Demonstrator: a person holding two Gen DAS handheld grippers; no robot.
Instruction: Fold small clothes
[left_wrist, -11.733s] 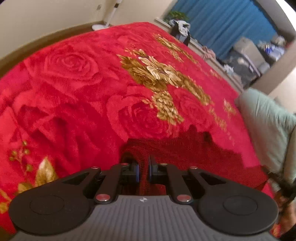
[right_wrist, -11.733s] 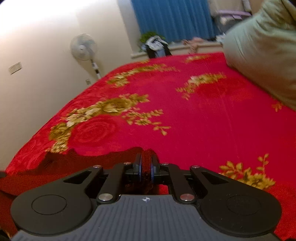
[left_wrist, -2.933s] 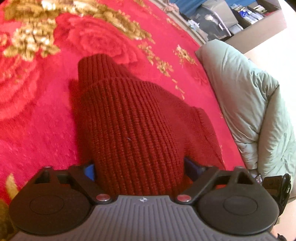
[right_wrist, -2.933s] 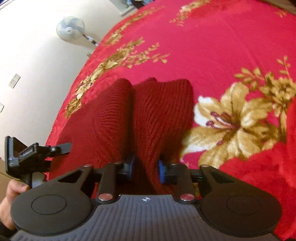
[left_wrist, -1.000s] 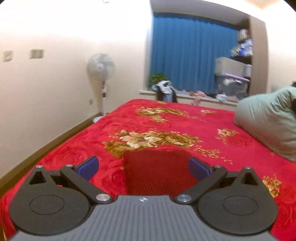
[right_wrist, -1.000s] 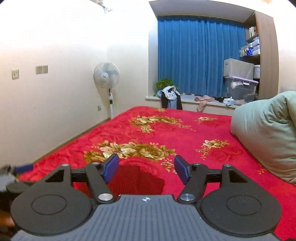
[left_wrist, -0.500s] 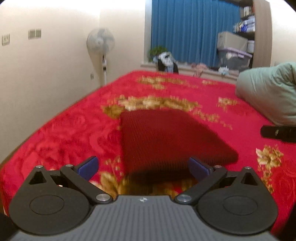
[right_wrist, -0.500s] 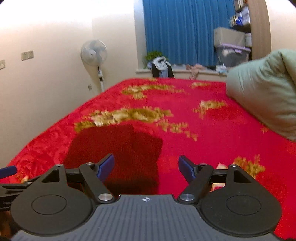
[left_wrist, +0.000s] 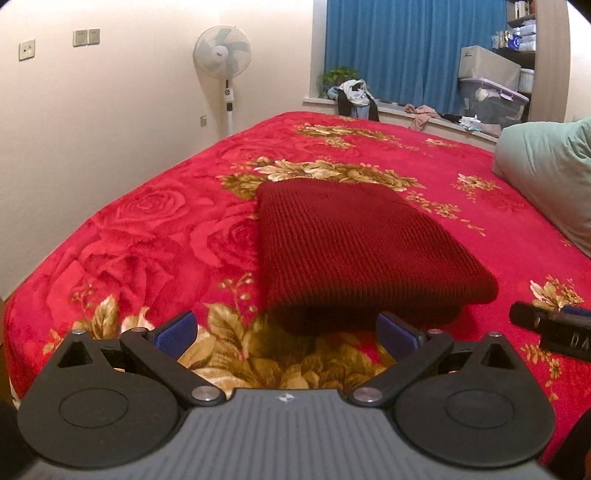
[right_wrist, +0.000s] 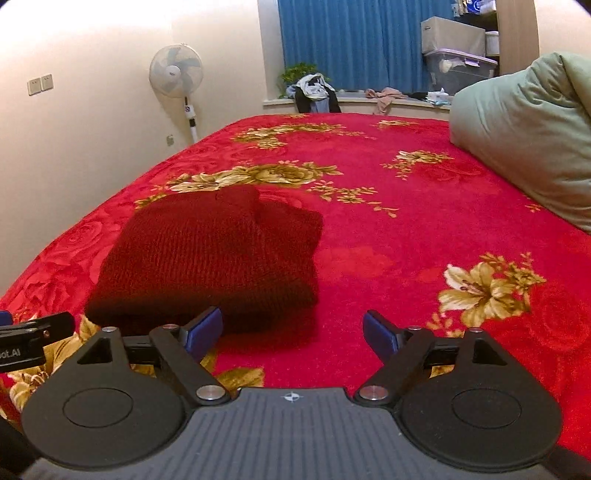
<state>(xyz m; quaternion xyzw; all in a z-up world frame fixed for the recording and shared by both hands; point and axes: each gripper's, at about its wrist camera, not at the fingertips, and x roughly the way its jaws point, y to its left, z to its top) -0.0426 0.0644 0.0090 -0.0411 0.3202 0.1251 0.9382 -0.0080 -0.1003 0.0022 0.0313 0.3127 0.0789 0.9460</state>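
A dark red knitted garment (left_wrist: 354, 243) lies folded into a thick rectangle on the red flowered bedspread (left_wrist: 155, 229). My left gripper (left_wrist: 286, 330) stands open just short of its near edge, blue pads wide apart and empty. In the right wrist view the same folded garment (right_wrist: 218, 251) lies ahead and to the left. My right gripper (right_wrist: 293, 330) has its jaws still opening, wide apart over bare bedspread (right_wrist: 388, 229), nothing between them. The tip of each gripper shows at the edge of the other's view.
A pale green duvet (right_wrist: 524, 140) is heaped along the bed's right side. A standing fan (left_wrist: 223, 66) is by the left wall. Beyond the bed are a sill with clothes (left_wrist: 354, 96), blue curtains and plastic storage boxes (left_wrist: 491, 96).
Both views have tipped down and dropped toward the bed, so the folded garment now fills more of each. The right jaws have spread wider. The garment lies still.
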